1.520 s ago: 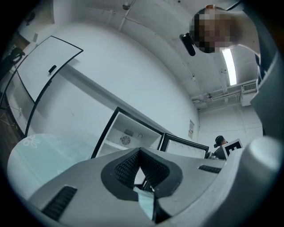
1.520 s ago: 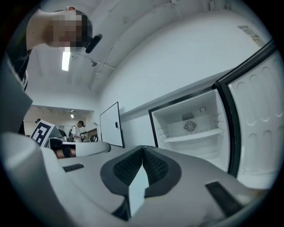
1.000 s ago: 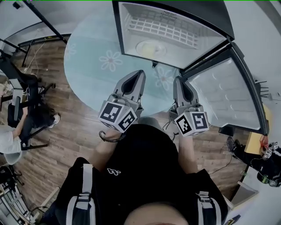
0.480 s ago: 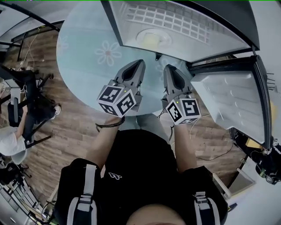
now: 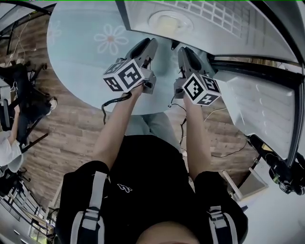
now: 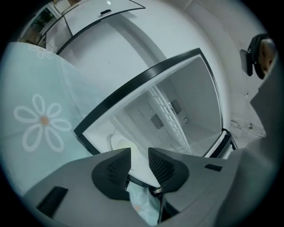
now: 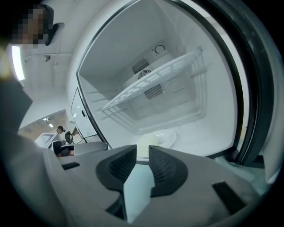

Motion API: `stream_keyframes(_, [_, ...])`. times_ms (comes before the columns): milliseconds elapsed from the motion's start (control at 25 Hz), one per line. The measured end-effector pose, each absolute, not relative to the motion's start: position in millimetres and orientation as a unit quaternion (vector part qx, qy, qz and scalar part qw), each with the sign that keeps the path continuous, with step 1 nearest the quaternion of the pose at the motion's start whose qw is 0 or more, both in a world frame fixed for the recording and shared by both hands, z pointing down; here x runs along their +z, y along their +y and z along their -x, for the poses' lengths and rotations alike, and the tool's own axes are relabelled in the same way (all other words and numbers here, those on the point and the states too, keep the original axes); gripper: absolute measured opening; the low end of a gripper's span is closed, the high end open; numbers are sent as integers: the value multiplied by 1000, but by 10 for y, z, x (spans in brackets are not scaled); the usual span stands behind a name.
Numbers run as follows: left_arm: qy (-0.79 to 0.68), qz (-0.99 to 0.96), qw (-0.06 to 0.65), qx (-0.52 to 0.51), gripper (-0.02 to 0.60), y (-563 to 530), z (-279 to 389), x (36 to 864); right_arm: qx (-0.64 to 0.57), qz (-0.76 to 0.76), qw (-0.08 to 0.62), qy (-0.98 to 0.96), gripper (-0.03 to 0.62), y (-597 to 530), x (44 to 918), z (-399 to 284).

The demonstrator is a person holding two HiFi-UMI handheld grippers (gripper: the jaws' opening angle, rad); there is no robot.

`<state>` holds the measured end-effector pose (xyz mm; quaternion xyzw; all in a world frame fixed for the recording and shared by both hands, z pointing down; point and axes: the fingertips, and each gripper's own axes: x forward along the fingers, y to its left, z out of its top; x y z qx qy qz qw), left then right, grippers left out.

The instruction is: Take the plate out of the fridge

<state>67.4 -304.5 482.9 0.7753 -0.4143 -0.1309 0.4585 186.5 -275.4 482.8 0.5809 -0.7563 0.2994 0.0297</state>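
Note:
A pale round plate point(image 5: 167, 20) lies on the floor of the open small fridge point(image 5: 123, 16), under its wire shelf point(image 5: 214, 14). Something yellowish rests on the plate. My left gripper point(image 5: 150, 44) hovers over the table just before the fridge opening, left of the plate. The plate point(image 6: 119, 142) shows past the left gripper point(image 6: 140, 153), whose jaws are opening with nothing between them. My right gripper point(image 5: 183, 51) is alongside, also short of the opening. Beyond the right gripper point(image 7: 143, 150) the plate point(image 7: 159, 139) lies straight ahead; these jaws are opening too, and nothing is between them.
The fridge stands on a round table with a light blue flowered cloth point(image 5: 90, 43). Its door point(image 5: 259, 107) hangs open to the right. The wire shelf point(image 7: 155, 88) spans the cavity above the plate. A seated person point(image 5: 9, 147) is at the far left on the wooden floor.
Both grippers have moved forward from near my body to just in front of the fridge opening, and drawn closer to each other.

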Motion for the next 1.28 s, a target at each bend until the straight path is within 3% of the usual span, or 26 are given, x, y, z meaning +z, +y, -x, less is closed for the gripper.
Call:
stream_keyframes(120, [-439, -761, 464, -114, 112, -3179, -614, 5009, 330, -592, 17, -735, 149, -2926, 4979, -1958])
stream_keyframes(560, [-443, -739, 500, -86, 129, -3512, -688, 5328, 361, -622, 51, -693, 150, -3474, 5311, -2315])
stream_keyframes(720, [-443, -729, 514, -84, 129, -3542, -757, 5413, 388, -611, 59, -687, 202, -3567, 5444, -2330])
stream_keyframes(1000, [-443, -728, 519, -64, 127, -3586, -930, 5491, 405, -601, 79, -685, 199, -3705, 5505, -2363])
stream_keyframes(1200, [-446, -720, 530, -24, 97, -3591, -967, 5634, 420, -603, 80, -674, 99, -3748, 5551, -2340])
stream_keyframes(1280, [-455, -720, 524, -12, 91, -3594, -963, 5654, 427, -601, 72, -672, 87, -3760, 5560, -2315])
